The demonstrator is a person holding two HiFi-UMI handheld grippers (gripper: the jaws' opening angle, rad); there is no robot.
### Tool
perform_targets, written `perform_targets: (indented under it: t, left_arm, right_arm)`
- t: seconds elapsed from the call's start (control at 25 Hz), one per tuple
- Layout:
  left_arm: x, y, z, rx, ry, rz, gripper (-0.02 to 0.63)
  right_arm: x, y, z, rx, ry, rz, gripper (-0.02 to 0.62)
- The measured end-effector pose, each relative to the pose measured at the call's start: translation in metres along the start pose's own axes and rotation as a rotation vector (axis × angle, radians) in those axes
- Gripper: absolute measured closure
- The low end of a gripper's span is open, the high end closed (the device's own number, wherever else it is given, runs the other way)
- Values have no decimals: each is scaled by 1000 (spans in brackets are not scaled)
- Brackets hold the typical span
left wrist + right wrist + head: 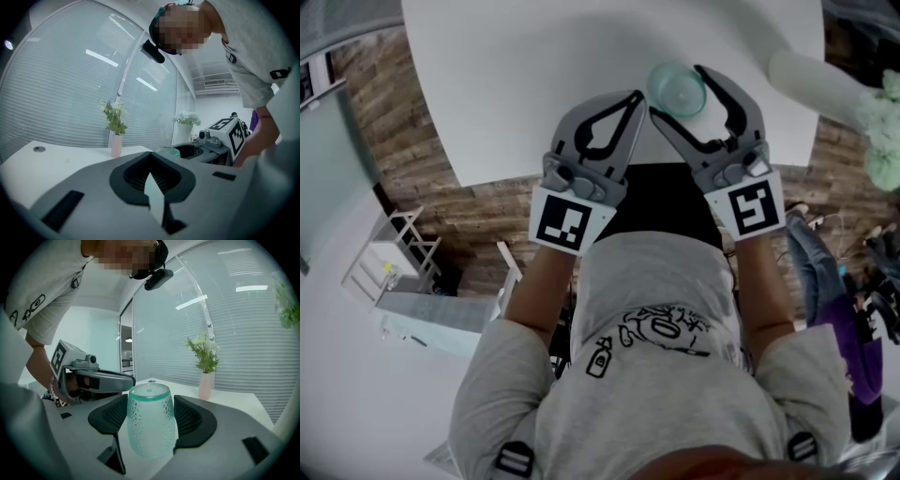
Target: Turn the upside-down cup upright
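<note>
A translucent green cup with a dotted pattern stands base up between the pads of my right gripper, which is shut on it from both sides. In the head view the cup shows from above inside the right gripper, over the near part of the white table. My left gripper is just to its left, shut and empty, its tips close to the cup. In the left gripper view its jaws are pressed together, and the cup's base peeks beyond them.
A pink vase with white flowers stands far back on the table. A tall white vase with flowers is at the table's right edge. The table's near edge is under my wrists. A white rack stands on the floor at left.
</note>
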State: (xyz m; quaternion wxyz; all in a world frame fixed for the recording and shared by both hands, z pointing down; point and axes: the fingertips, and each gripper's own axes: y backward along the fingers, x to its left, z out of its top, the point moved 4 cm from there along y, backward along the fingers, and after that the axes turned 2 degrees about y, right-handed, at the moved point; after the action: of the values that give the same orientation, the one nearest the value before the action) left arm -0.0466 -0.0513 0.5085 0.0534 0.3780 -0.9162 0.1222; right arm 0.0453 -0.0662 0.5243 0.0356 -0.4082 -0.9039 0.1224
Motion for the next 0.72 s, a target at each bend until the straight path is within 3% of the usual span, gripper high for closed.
perform_targets:
  t: [0.72]
  left_arm:
    - [-11, 7, 55, -46, -16, -4, 603]
  right_arm:
    - [0, 17, 63, -46, 28, 2, 270]
